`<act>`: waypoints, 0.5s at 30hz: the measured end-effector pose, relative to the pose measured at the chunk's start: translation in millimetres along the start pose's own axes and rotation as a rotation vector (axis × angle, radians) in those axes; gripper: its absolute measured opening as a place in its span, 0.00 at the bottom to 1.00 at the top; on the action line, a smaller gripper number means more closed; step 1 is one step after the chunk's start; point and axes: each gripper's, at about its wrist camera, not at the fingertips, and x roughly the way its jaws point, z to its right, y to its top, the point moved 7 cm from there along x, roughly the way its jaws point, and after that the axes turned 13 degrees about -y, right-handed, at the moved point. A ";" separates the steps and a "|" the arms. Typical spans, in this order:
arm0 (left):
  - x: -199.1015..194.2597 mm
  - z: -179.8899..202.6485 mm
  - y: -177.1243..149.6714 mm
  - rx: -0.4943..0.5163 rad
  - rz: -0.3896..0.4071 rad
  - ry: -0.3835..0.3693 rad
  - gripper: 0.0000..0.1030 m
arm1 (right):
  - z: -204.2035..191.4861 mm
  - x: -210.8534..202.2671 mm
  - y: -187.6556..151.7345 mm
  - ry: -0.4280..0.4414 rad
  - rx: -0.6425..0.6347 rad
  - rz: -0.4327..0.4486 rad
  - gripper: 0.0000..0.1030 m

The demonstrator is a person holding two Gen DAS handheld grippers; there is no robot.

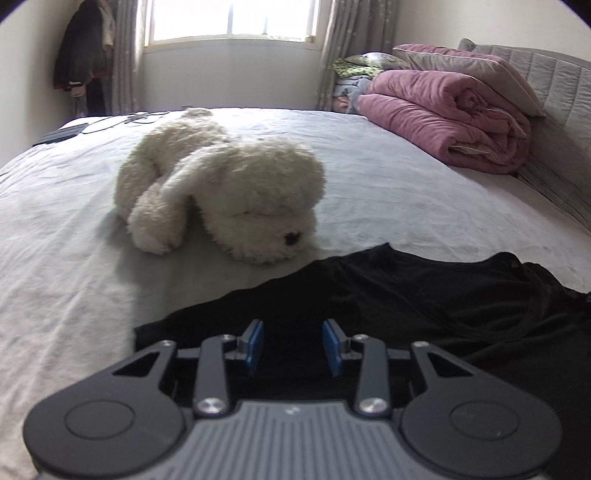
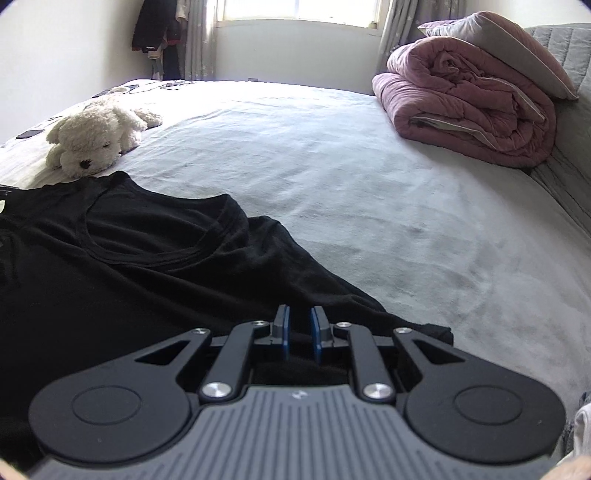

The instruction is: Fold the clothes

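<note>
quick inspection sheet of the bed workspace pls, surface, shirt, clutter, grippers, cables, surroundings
surface: bed sheet, pale, lightly wrinkled
job's things: black shirt spread flat, neckline away from the grippers
clutter: white plush dog beside the shirt; folded pink quilt near the headboard
grippers: left gripper open over the shirt; right gripper narrowly open over the shirt's edge, holding nothing
cables: thin dark cable at the far edge
surroundings: window, curtains, hanging dark clothes
</note>
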 end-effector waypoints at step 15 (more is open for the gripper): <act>89.3 50.6 40.6 0.288 -0.103 -0.071 0.59 | -53.5 52.8 50.9 0.103 -0.306 0.057 0.17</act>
